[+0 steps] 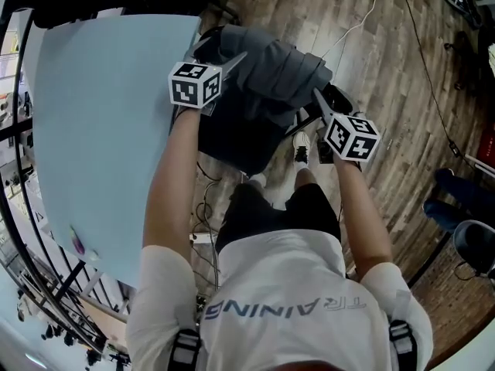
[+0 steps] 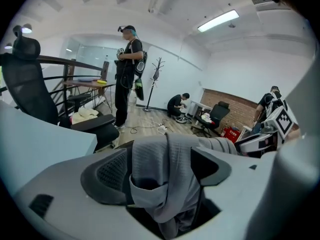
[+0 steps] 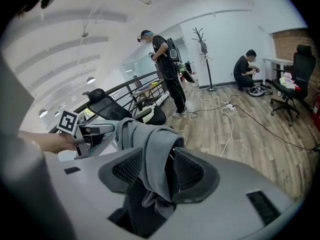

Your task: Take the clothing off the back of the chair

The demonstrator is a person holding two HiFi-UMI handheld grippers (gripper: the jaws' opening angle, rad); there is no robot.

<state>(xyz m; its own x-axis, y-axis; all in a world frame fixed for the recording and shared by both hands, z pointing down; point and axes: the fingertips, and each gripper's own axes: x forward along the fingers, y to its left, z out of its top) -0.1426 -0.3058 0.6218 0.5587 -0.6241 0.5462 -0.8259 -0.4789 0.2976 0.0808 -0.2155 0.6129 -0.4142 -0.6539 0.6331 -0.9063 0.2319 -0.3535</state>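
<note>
- The grey clothing (image 1: 274,72) hangs bunched between our two tools, over the dark chair (image 1: 232,141); whether it touches the chair back, we cannot tell.
- Our left tool (image 2: 165,156) pinches one fold and our right tool (image 3: 155,166) another, so we judge the cloth cannot slip.
- The blue counter (image 1: 100,130) lies beside, at our left.

My left tool (image 2: 161,170) has both jaws pressed onto a bunched fold of the grey garment (image 2: 165,151), which humps up over the dark pads and hangs down into the gap between them. From there the cloth runs rightward toward my right tool (image 2: 248,144), whose marker cube shows near the frame's edge. On the left I see a pale blue desk (image 2: 45,141) with a black chair (image 2: 32,91) behind it, and farther back a person (image 2: 127,74) stands on the wooden floor (image 2: 150,121).
</note>
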